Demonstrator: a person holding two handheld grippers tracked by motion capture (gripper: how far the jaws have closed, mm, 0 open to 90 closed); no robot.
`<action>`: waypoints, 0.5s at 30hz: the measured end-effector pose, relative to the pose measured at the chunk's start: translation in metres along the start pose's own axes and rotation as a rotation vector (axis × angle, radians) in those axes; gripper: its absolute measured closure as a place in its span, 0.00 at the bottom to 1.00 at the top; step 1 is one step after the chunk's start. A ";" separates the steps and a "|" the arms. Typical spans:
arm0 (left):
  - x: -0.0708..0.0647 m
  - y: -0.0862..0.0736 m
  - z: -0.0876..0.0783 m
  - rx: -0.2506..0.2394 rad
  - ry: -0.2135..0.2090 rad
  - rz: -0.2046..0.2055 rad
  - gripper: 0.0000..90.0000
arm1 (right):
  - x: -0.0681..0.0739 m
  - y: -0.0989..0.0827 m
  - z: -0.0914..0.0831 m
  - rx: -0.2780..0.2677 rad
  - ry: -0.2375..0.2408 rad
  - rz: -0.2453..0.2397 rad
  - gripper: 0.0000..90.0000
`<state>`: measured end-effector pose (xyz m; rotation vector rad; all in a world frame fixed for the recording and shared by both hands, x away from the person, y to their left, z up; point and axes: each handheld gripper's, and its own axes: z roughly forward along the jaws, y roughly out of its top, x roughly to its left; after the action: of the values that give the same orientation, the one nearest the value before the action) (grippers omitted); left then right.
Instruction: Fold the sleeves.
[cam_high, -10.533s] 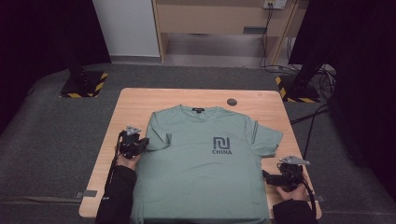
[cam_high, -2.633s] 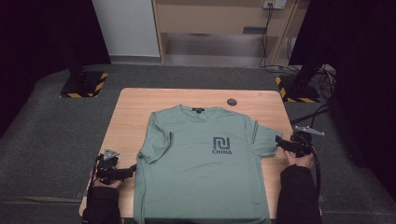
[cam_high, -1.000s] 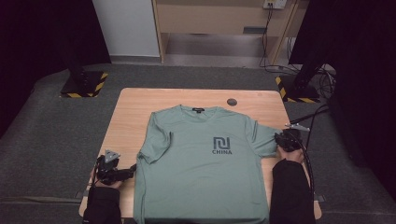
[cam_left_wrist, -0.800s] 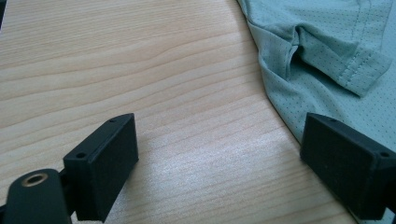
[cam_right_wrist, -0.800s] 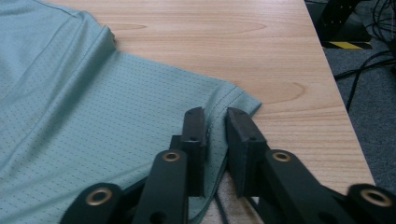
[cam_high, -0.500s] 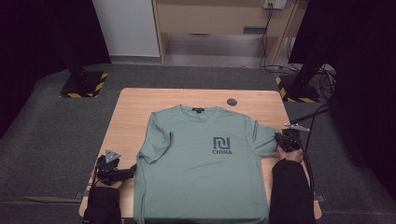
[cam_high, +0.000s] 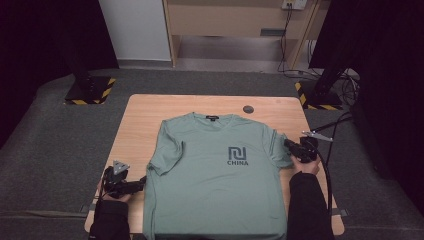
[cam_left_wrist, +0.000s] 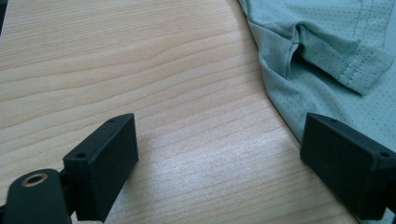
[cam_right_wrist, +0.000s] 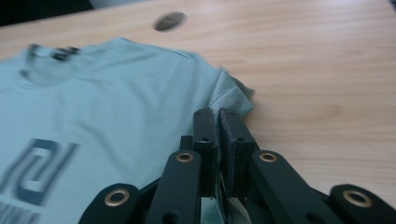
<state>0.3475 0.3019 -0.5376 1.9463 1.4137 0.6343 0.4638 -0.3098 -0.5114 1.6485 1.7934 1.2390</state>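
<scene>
Green T-shirt (cam_high: 220, 175) lies flat, front up, on the wooden table (cam_high: 150, 115); right gripper (cam_right_wrist: 217, 122) has just closed, jaws pinched on the shirt's sleeve hem at the table's right side; left gripper (cam_left_wrist: 219, 163) rests on the wood with jaws wide apart, just beside the other sleeve (cam_left_wrist: 336, 51), holding nothing.

— What stands around the surface (cam_high: 150, 120)?

— Pale wood, set on grey carpet (cam_high: 50, 130). Two dark stands flank it at the far corners, each base (cam_high: 90, 91) edged in yellow-and-black hazard tape; the other base (cam_high: 322, 95) sits to the right.

— And behind?

— A white panel (cam_high: 135, 30) beside a light wooden cabinet (cam_high: 235, 20), with cables (cam_high: 287, 30) hanging from a wall socket. Black curtains (cam_high: 380, 60) close off both sides — the light falls mostly on the middle.
</scene>
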 end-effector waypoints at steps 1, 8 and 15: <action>0.000 0.000 0.000 0.000 0.000 0.000 0.11 | 0.004 0.001 -0.001 -0.008 0.020 0.005 0.95; 0.000 0.000 0.000 0.001 0.001 0.001 0.11 | 0.029 0.000 0.001 -0.015 0.090 -0.010 0.95; 0.000 0.000 0.000 0.000 0.001 0.001 0.11 | 0.055 0.005 0.003 -0.024 0.147 -0.050 0.95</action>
<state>0.3475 0.3018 -0.5376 1.9477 1.4134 0.6354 0.4570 -0.2578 -0.4950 1.5253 1.8855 1.3859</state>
